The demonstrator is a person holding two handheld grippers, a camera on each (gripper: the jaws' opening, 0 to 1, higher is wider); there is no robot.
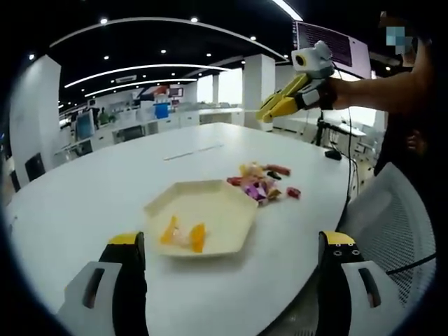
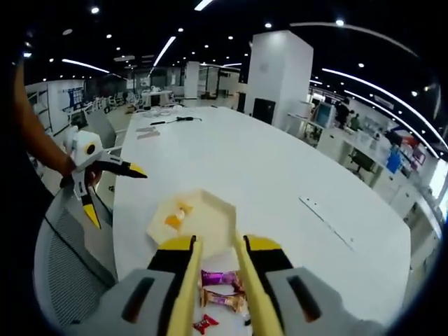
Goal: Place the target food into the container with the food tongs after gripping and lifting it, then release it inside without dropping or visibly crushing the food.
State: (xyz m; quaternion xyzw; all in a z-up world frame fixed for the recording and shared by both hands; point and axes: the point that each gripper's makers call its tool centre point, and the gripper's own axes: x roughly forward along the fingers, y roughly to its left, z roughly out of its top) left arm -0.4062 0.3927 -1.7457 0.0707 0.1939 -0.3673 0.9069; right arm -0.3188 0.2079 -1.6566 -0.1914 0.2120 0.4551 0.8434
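Note:
A cream hexagonal plate sits on the white table and holds a few orange food pieces. Just beyond it lies a pile of wrapped candies. My left gripper hovers before the plate with its jaws spread wide and nothing between them. My right gripper is held high above the candies by a hand. In the right gripper view, the right gripper hangs over the candies, jaws a little apart and empty, with the plate and orange pieces ahead. The left gripper shows open at the left.
The large white table stretches far back, with a few small items at its far end. A grey mesh chair stands at the table's edge beside the person, whose arm reaches in. Desks and pillars fill the office behind.

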